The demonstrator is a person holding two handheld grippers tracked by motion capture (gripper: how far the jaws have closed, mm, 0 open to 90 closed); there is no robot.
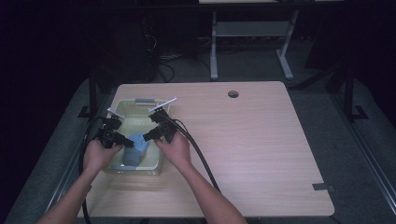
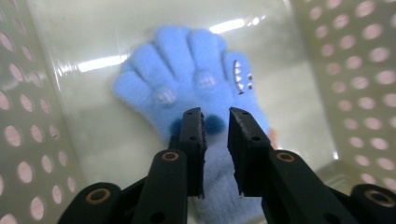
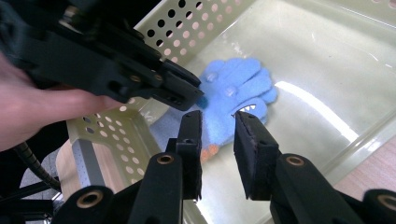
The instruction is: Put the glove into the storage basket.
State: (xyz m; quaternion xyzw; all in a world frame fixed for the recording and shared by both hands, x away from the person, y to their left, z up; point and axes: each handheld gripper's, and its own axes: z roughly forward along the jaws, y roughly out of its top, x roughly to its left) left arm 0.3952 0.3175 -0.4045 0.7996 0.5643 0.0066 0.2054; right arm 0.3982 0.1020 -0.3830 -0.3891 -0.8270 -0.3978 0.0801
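One pale perforated plastic basket. Left gripper reaches into it, our jaws narrowly apart, gripping nothing. One fluffy blue knitted glove lies flat on its floor. Right gripper angles over its rim, jaws narrowly apart, empty.

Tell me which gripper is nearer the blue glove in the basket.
Left. The left gripper is right over the blue glove at its cuff end inside the basket; the right gripper hovers just above and beside it, slightly farther off.
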